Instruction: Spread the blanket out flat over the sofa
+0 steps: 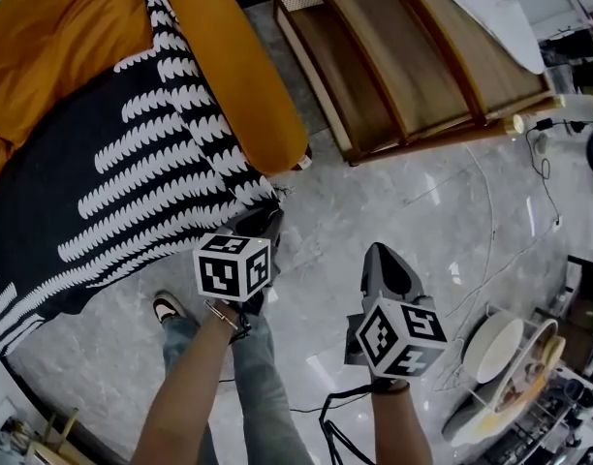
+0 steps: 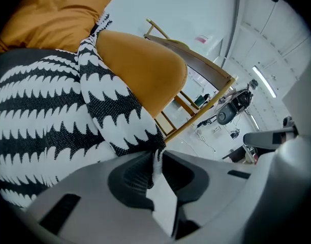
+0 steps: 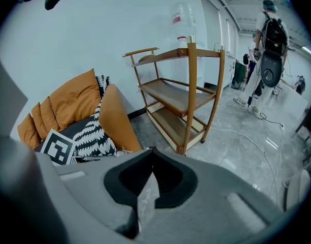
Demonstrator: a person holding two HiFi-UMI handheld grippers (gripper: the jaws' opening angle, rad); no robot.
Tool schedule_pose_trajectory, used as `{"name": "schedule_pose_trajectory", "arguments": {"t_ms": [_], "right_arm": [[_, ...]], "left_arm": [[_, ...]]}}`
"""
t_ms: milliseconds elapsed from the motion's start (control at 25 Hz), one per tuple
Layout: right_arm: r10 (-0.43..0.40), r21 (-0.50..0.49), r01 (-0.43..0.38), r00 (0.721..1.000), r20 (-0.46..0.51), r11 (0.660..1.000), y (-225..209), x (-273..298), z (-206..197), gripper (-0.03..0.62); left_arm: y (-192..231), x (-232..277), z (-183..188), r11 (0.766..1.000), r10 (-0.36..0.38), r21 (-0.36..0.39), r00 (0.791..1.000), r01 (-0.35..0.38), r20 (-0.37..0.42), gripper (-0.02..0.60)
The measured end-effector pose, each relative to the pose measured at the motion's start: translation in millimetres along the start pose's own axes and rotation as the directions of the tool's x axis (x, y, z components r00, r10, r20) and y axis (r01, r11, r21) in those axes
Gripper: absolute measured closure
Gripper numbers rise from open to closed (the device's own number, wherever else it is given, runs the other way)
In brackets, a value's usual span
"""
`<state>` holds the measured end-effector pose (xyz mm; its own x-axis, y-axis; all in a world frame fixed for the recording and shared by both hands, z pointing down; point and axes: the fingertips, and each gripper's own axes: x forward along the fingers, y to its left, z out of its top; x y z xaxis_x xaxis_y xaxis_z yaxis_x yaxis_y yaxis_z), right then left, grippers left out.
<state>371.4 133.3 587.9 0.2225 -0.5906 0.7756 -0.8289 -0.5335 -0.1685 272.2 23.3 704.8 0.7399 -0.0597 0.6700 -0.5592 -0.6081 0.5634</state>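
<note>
The black blanket with rows of white scallops (image 1: 132,163) (image 2: 54,111) (image 3: 92,136) lies over the orange sofa's seat. One edge runs up along the armrest (image 1: 229,56) (image 2: 140,70), and the blanket droops off the sofa's front. My left gripper (image 1: 263,226) (image 2: 155,154) is at the hanging corner below the armrest. Its jaws stand slightly apart, with the fringed corner lying between them. My right gripper (image 1: 382,255) (image 3: 152,150) hovers over the marble floor to the right of the sofa, shut and empty.
A wooden shelf trolley (image 1: 403,56) (image 3: 181,100) stands just right of the sofa. Cables (image 1: 490,240) trail across the floor, and white bowls with other gear (image 1: 500,347) sit at the lower right. My shoe (image 1: 166,308) is under the blanket's edge. A person (image 3: 270,34) stands far off.
</note>
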Motion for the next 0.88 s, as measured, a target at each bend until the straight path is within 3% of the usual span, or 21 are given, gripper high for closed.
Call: {"name": "schedule_pose_trajectory", "arguments": {"t_ms": [440, 680, 880], "right_arm": [[0.000, -0.003, 0.000, 1.000, 0.004, 1.000, 5, -7, -4, 0.589], [0.000, -0.011, 0.000, 1.000, 0.018, 1.000, 15, -13, 5, 0.589], [0.004, -0.002, -0.004, 1.000, 0.030, 1.000, 29, -24, 12, 0.589]], "left_arm": [[-1, -8, -8, 1.000, 0.010, -0.002, 1.000, -0.010, 0.003, 0.459], [-6, -28, -2, 1.000, 0.001, -0.014, 1.000, 0.000, 0.019, 0.453], [-11, -67, 13, 0.999, -0.004, 0.051, 1.000, 0.004, 0.016, 0.453]]}}
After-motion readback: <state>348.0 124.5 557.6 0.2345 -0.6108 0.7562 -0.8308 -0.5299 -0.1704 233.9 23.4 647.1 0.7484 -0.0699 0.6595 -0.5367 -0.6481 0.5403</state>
